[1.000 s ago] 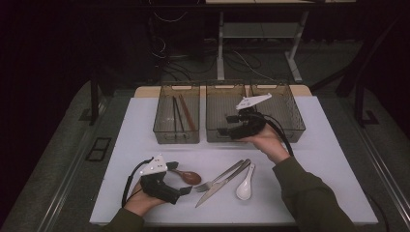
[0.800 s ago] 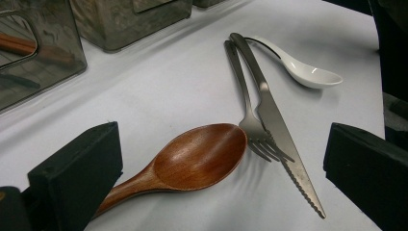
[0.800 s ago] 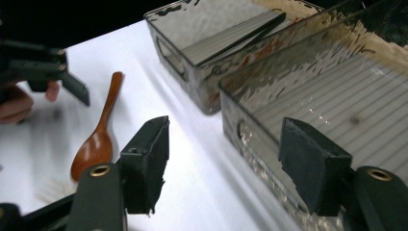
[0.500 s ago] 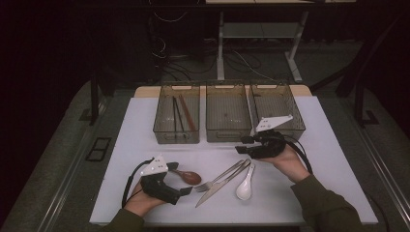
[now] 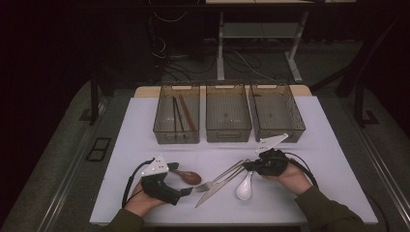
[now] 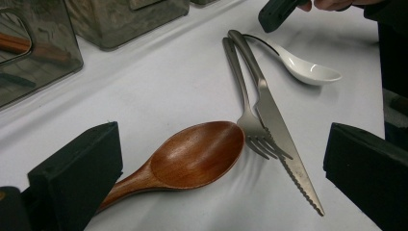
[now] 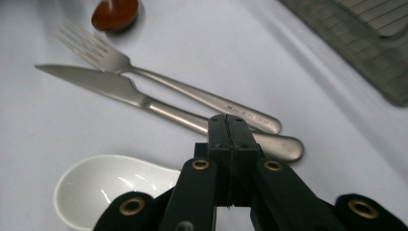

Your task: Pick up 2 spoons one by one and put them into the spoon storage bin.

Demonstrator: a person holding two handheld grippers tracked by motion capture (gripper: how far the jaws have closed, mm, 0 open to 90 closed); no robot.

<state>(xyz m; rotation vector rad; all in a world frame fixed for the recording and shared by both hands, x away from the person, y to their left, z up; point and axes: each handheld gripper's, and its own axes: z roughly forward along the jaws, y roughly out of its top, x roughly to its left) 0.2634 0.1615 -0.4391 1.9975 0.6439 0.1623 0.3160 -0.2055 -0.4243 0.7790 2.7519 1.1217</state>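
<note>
Farthest off, three clear bins stand in a row: the left bin [image 5: 177, 120] holds dark chopsticks [image 5: 177, 114] and a brown stick, while the middle bin [image 5: 228, 118] and the right bin [image 5: 276, 116] are bare. Nearer, the right gripper [image 5: 249, 166], its jaws just pressed together with nothing between them, hovers over the glossy white spoon [image 5: 244, 188] beside the knife [image 5: 217, 187] and fork [image 5: 220, 176]. The left gripper [image 5: 186, 192] rests spread around the wooden spoon [image 6: 192, 156].

A white table [image 5: 319, 145] carries three clear bins [image 5: 228, 115] along its far edge. Nearer lie a wooden spoon [image 5: 186, 176], fork [image 5: 220, 177], knife [image 5: 222, 186] and white spoon [image 5: 245, 187].
</note>
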